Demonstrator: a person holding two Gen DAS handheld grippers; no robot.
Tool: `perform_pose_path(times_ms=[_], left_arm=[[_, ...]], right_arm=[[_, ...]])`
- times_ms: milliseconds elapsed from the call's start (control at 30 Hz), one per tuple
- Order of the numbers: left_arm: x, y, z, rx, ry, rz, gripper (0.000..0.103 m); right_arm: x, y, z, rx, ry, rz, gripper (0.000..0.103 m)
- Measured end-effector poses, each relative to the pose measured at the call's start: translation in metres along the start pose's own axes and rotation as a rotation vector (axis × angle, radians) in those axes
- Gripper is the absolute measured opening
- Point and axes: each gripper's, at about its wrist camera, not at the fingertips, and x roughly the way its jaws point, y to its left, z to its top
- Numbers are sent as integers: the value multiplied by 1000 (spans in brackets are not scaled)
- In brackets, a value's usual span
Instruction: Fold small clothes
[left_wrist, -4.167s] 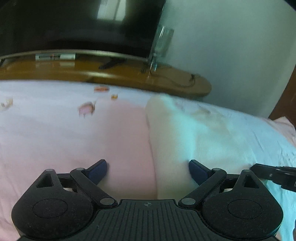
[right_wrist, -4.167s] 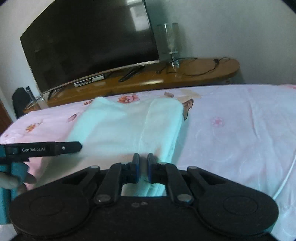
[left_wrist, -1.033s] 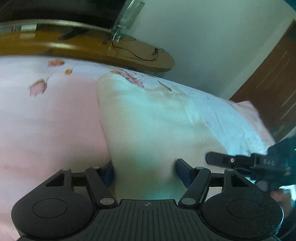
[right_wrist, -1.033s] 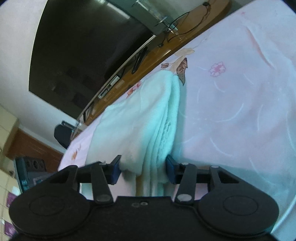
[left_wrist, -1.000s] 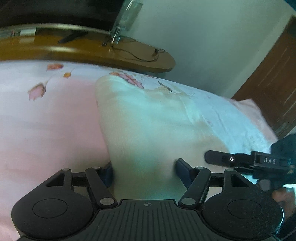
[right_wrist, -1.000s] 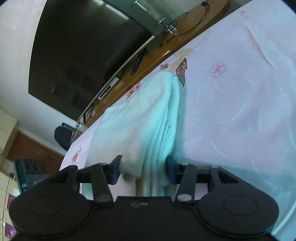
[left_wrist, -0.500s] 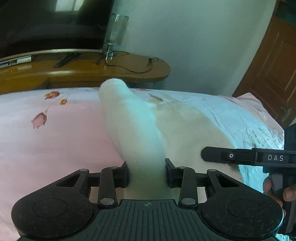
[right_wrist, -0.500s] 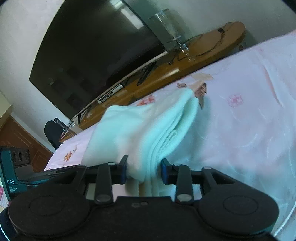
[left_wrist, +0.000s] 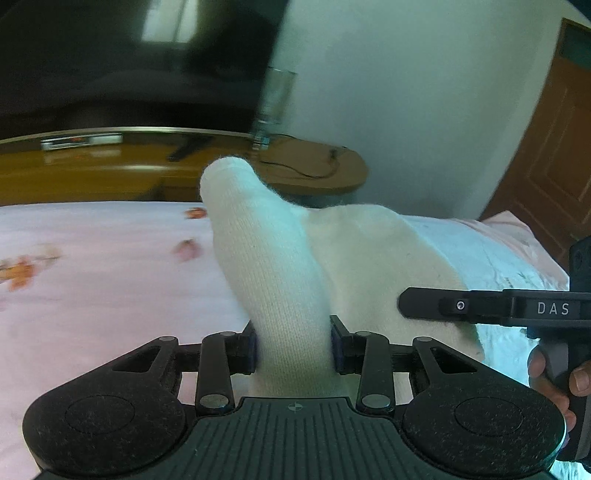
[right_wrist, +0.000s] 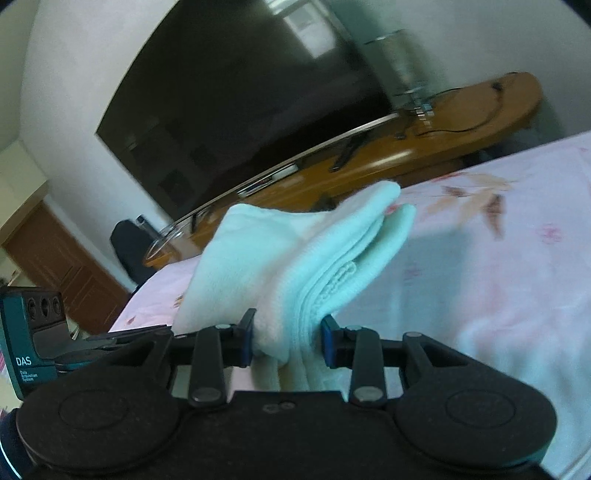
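left gripper (left_wrist: 293, 341): clamped on near edge of white garment (left_wrist: 266, 254) | right gripper (right_wrist: 287, 341): pinched the same folded stack, layered edges showing | garment held raised above the pink bedsheet (left_wrist: 92, 295) | progress: several folds looked done; laying it down remained | beyond: TV (right_wrist: 240, 110), wooden stand (left_wrist: 110, 166)

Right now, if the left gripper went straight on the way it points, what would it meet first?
The left gripper is already shut on the white cloth, which bunches up directly ahead. Beyond that fold, it would probably meet the pink bedsheet before the wooden cabinet; depth is hard to judge.
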Motion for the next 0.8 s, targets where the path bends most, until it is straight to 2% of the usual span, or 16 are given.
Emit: perform_pose_path(times_ms=[267,400,533,567,600,633,667,700,733,800], left_arm=[[-83,83,-32,-59,1,136,37],[-102,122,-55,-104,31,200,37],[-102,162,-90,-170,105,246,37],[-94,171,-103,-197,135,255,45],[-94,186,-116,-264,113,244,69],[-98,197,-126,-344,80,230,75],[-102,205,-133,-408,56,200,77],[-106,211,-139,-448,22,173,77],[-109,214,-143,-469,4,164,77],[-108,215,-147,-453,-3,167,77]], right_arm=[[53,84,-28,-38,66,104,33],[92,114,-47,-6,119,168,33],[133,134,-73,-11,205,192,33],[142,135,-81,-23,230,188,33],[151,136,-90,-48,255,163,33],[160,132,-98,-64,275,112,34],[166,123,-102,-60,294,92,35],[167,108,-103,-12,287,138,35],[166,99,-101,20,293,158,33],[160,96,-99,2,300,163,33]])
